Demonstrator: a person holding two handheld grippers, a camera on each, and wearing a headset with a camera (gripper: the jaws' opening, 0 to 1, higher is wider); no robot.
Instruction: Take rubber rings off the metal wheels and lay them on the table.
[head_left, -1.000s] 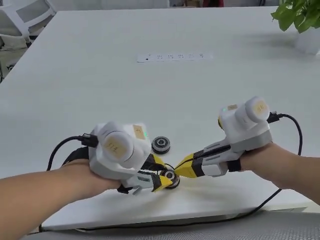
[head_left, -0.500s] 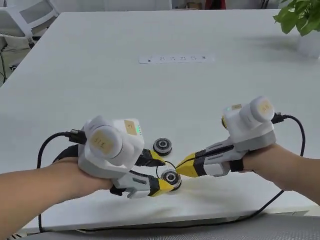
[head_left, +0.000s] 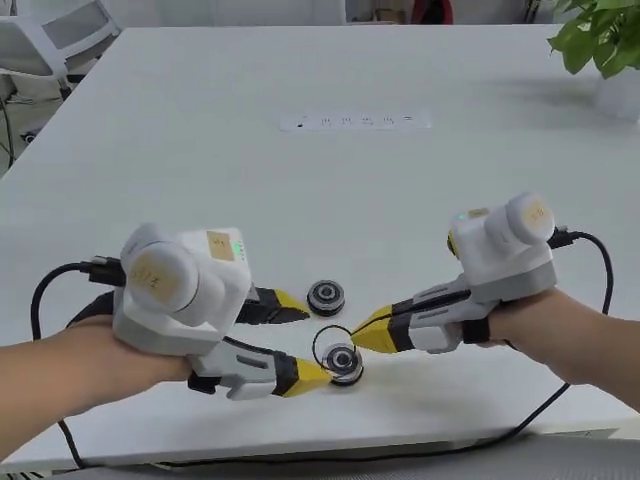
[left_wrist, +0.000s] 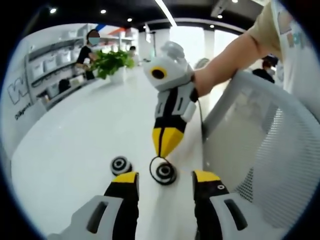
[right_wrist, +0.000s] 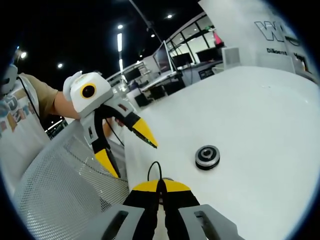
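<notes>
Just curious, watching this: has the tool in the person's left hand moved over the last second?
Yes. The left tool has drawn back leftward, away from the far wheel, which stayed put, and its jaws stand open.

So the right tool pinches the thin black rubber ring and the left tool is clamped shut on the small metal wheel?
No, the left gripper is open: the left gripper view shows its jaws apart, the small metal wheel lying ahead between them. The right gripper does pinch the thin black rubber ring.

Bright, even overhead light, soft shadows; both gripper views bulge and blur near edges.
</notes>
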